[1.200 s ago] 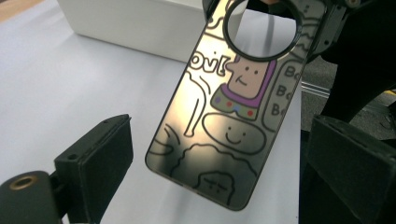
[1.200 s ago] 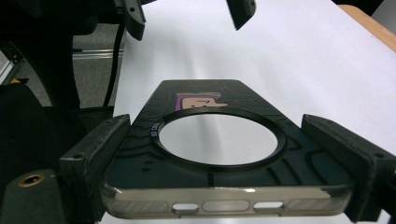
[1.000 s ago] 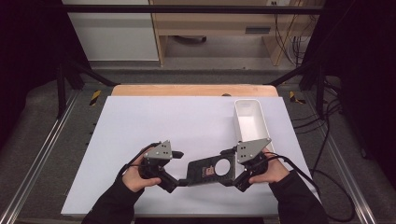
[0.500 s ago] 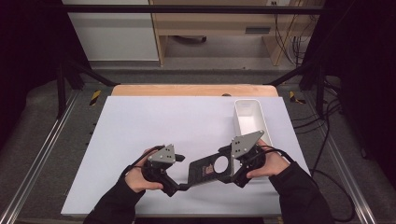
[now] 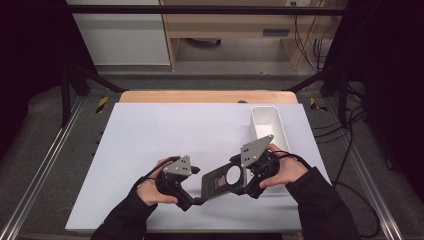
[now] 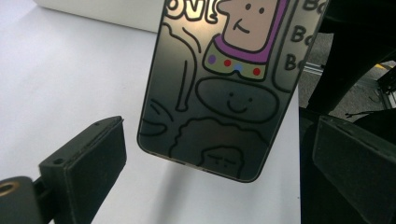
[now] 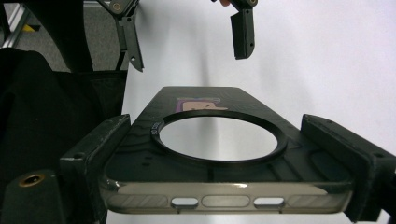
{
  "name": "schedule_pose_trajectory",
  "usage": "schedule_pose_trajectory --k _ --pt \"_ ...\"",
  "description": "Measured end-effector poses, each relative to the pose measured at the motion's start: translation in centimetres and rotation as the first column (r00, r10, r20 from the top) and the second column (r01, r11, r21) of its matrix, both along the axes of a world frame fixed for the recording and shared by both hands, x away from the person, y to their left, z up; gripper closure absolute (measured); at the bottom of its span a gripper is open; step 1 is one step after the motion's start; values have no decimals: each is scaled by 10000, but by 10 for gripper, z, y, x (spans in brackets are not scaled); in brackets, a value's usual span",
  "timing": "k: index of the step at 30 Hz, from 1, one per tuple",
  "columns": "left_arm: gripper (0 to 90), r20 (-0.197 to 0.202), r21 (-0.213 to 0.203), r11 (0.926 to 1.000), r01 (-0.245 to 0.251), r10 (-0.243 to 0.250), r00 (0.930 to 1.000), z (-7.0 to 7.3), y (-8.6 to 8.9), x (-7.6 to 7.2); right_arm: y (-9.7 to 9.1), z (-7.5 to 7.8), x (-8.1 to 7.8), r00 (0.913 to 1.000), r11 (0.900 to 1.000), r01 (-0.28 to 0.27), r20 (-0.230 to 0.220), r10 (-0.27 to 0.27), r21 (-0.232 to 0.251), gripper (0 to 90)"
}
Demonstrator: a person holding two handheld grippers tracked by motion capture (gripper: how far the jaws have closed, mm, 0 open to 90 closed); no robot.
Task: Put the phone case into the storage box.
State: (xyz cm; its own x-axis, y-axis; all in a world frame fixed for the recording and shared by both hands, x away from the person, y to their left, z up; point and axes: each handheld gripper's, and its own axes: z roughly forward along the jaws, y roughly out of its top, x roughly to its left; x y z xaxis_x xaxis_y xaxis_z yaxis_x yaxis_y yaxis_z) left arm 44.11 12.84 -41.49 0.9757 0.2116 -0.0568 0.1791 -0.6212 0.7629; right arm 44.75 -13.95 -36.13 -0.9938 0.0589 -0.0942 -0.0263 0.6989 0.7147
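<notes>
Black grippers, two [image 5: 196,192] [image 5: 239,181], one phone case [image 5: 220,182], one white bin [image 5: 267,125]

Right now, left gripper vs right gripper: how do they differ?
The right gripper is shut on the phone case, pinching its two long edges; the left gripper is open, its fingers spread on either side of the case's far end without touching it. The right sits nearer the white bin; the left sits lower in the high view. Both are hand-held above the white table.

A dark translucent phone case with a round ring [image 5: 224,179] is hanging between both grippers, just left of the white rectangular plastic bin [image 5: 268,129].
</notes>
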Motion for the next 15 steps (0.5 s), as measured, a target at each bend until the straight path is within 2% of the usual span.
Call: schedule_pose_trajectory --k 8,15 --pt "22 -101 108 9999 114 -113 9999 -1 -5 1 7 2 3 9998 9994 -200 -53 199 -287 120" --pt "23 -123 395 9991 154 -149 9998 -3 -12 3 12 4 4 9994 9981 -332 -101 328 -521 120"
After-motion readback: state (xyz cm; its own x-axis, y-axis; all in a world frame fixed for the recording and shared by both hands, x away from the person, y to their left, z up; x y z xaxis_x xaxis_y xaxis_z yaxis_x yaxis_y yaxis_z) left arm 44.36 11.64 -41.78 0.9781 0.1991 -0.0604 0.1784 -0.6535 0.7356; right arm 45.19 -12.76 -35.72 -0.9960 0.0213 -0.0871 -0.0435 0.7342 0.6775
